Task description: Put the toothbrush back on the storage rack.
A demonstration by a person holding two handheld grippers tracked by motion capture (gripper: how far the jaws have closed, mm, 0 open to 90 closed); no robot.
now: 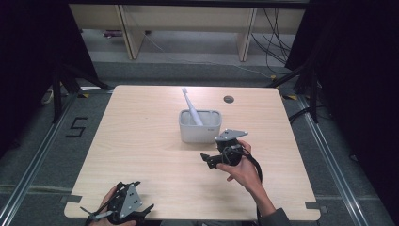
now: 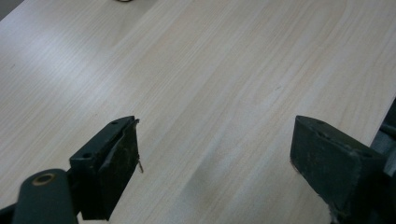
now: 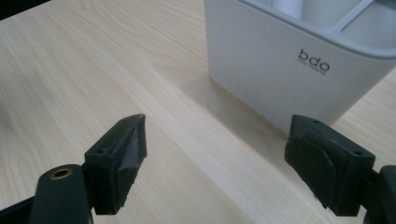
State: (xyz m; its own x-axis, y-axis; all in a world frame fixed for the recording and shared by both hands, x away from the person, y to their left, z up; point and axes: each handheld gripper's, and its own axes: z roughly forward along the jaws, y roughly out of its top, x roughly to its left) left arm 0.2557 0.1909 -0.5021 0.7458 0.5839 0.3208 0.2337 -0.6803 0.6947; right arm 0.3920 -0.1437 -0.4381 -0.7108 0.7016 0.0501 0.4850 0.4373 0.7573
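Toothbrush stands tilted in the white holder mid-surface. Right gripper sits just beside the holder's near wall, fingers spread wide, empty. Left gripper rests at the near edge, fingers apart, empty. Judgement: lift right gripper clear without bumping the holder.

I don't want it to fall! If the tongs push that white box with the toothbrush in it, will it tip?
Probably not: the white box looks wide and low. It may slide on the smooth table. The leaning toothbrush could wobble.
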